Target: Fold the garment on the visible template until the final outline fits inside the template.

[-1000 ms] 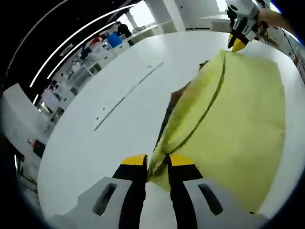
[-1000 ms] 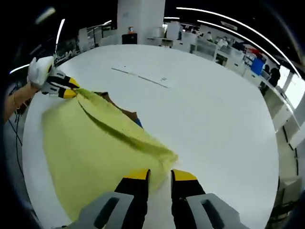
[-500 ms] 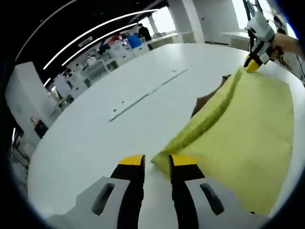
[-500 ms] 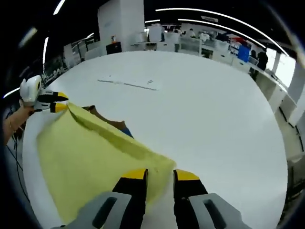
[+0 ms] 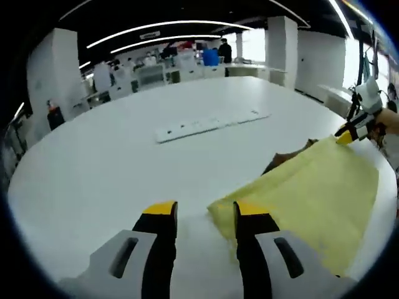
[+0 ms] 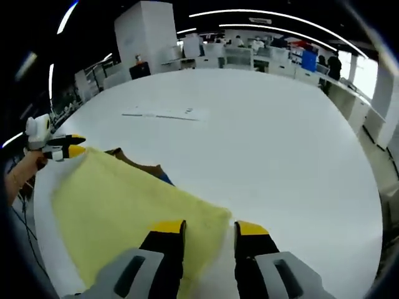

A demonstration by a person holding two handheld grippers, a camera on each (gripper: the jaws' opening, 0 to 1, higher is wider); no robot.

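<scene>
Apparently a fold has just been laid and the release is in hand: the garment (image 5: 312, 199), a pale yellow cloth, lies flat on the white bench (image 5: 112, 162) with its folded edge running between the two grippers. In the left gripper view the left gripper (image 5: 202, 215) has its fingers parted, the cloth's near corner lying between them and against the right-hand finger without being pinched, so I judge it let go. In the right gripper view the right gripper (image 6: 209, 232) looks likewise spread, with the other corner reaching in beside its left-hand finger; whether that finger touches the cloth I cannot tell. Each gripper also shows small at the far corner in the other's view, at the cloth's edge, too small there to judge contact. The template (image 5: 290, 159) shows only as a brown sliver poking out from under the folded edge, with a touch of blue beside it in the right gripper view; most of it is covered, so how well the outline fits inside it cannot be read. The cloth looks far wider than that sliver, so another fold seems needed: the next move calls for backing both grippers off, then taking a fresh edge and bringing it across. A pale strip (image 5: 209, 123) lies further out toward the bench's far side; its nature is unclear.
</scene>
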